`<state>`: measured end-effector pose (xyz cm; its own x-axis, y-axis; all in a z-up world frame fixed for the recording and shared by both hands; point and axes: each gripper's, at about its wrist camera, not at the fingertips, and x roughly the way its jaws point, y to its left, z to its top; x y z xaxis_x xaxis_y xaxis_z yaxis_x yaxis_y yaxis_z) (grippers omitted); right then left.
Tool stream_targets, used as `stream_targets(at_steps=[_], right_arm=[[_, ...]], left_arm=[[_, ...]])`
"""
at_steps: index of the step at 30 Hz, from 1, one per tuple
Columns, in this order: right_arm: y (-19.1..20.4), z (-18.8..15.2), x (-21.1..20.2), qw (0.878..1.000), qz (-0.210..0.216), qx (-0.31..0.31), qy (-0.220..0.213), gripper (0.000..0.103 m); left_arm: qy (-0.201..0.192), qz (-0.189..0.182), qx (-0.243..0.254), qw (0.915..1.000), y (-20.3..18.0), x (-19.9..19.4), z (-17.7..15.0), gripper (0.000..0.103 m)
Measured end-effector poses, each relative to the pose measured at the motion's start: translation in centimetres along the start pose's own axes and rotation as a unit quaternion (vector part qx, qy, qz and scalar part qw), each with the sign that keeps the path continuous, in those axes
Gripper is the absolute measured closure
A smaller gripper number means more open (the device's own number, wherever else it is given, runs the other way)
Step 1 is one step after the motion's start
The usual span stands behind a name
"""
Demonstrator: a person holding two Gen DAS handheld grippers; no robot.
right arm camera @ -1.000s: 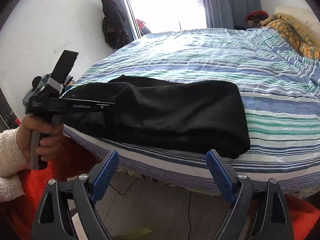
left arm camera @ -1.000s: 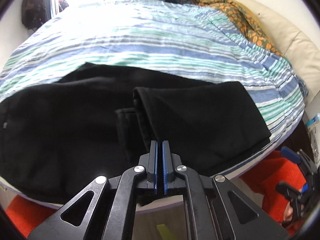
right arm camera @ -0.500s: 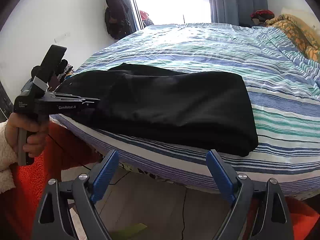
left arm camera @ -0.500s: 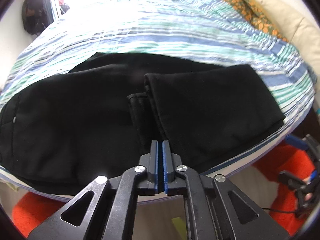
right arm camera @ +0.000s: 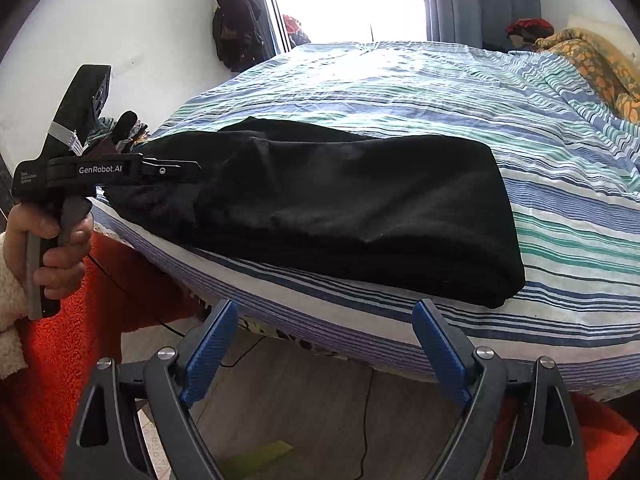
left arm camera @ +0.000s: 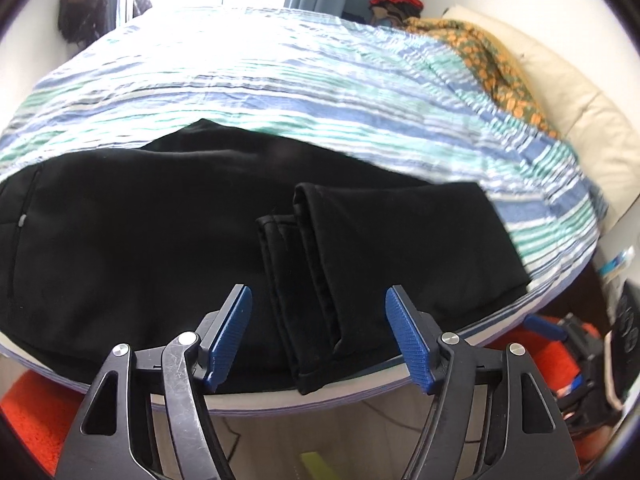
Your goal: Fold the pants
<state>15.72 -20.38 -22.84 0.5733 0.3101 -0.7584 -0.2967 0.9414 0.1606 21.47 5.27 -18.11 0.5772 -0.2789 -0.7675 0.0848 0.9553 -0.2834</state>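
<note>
**Pants folded once along the near edge of the bed**

Pants (left arm camera: pixel 168 240), black, lie on the striped bedspread (left arm camera: pixel 280 80) along the near edge of the bed, well apart from the orange patterned blanket (left arm camera: pixel 488 52) at its far right corner. The legs are doubled back over the upper half, their hems (left arm camera: pixel 296 216) resting about midway along the garment, with one hem corner drooping over the bed's edge. One lengthwise fold thus appears done; the bundle is long and a little uneven, so a further fold and some squaring of the edges probably remain.

Left gripper (left arm camera: pixel 318 336): its jaws have just been opening and now stand wide, straddling the hem ends at the bed's edge without pressing on them; the cloth lies free between the blue pads (left arm camera: pixel 230 332).

Right gripper (right arm camera: pixel 326 354): jaws wide, empty, hovering off the bed's near edge, below the folded end of the pants, touching nothing. The right wrist view also shows a hand (right arm camera: pixel 52 240) on the left gripper's handle.
</note>
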Motion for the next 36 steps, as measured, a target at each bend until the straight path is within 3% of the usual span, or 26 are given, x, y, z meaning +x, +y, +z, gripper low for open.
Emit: stream_targets(at_steps=[3,6,9,15,16,17,18,19,23,25,27,30,32,33,34,36], right_arm=[[-0.5,-0.1,-0.1,1.0,0.0,0.008,-0.001,0.015],[-0.8,-0.1,0.0,1.0,0.0,0.015,0.001,0.015],[-0.8,0.0,0.3,1.0,0.001,0.015,0.007,0.015],[0.1,-0.1,0.4,1.0,0.003,-0.003,0.008,0.015],[0.3,-0.2,0.4,1.0,0.003,-0.005,0.009,0.015],[0.3,-0.2,0.4,1.0,0.002,-0.007,0.009,0.015],[0.3,-0.2,0.4,1.0,0.002,-0.007,0.009,0.015],[0.3,-0.2,0.3,1.0,0.001,-0.007,0.009,0.015],[-0.1,-0.2,-0.4,1.0,-0.006,0.002,-0.008,0.015],[-0.6,-0.1,-0.5,1.0,-0.004,0.012,-0.01,0.015],[-1.1,0.0,-0.2,1.0,-0.002,0.023,-0.004,0.015],[-1.5,0.1,0.3,1.0,-0.003,0.03,0.003,0.015],[-1.3,0.1,0.1,1.0,-0.001,0.026,0.001,0.015],[-1.2,0.2,-0.1,1.0,0.0,0.022,-0.002,0.015],[-1.1,0.0,-0.1,1.0,0.001,0.02,-0.004,0.015],[-1.2,-0.1,-0.2,1.0,0.001,0.018,-0.005,0.015]], left_arm=[[-0.007,-0.061,-0.055,0.9966,1.6,-0.6,0.5,0.036],[0.001,-0.087,-0.074,0.9935,2.3,-0.2,0.8,0.057],[0.02,-0.073,-0.037,0.9965,0.8,0.8,0.7,0.065],[0.056,-0.006,0.002,0.9984,-1.2,3.7,0.4,0.065],[0.06,-0.003,0.007,0.9982,-1.5,4.1,0.3,0.072],[0.063,0.0,0.014,0.9979,-1.7,4.3,0.2,0.091],[0.068,0.004,0.024,0.9974,-2.1,4.5,0.1,0.101],[0.062,0.011,0.033,0.9975,-2.5,4.1,0.0,0.102],[0.031,0.032,0.065,0.9969,-2.7,0.8,-0.3,0.102],[0.044,0.071,0.08,0.9933,-2.4,1.5,-0.6,0.102],[0.071,0.087,0.079,0.9905,-2.0,3.6,-1.2,0.102],[0.079,0.086,0.088,0.9893,-2.7,4.5,-1.6,0.098],[0.062,0.054,0.079,0.9935,-2.6,3.3,-1.1,0.092],[0.05,0.035,0.066,0.9959,-2.2,2.6,-0.8,0.078],[0.033,0.023,0.052,0.9978,-1.5,1.7,-0.5,0.055],[0.01,0.017,0.028,0.9994,-0.2,0.7,-0.2,0.038]])
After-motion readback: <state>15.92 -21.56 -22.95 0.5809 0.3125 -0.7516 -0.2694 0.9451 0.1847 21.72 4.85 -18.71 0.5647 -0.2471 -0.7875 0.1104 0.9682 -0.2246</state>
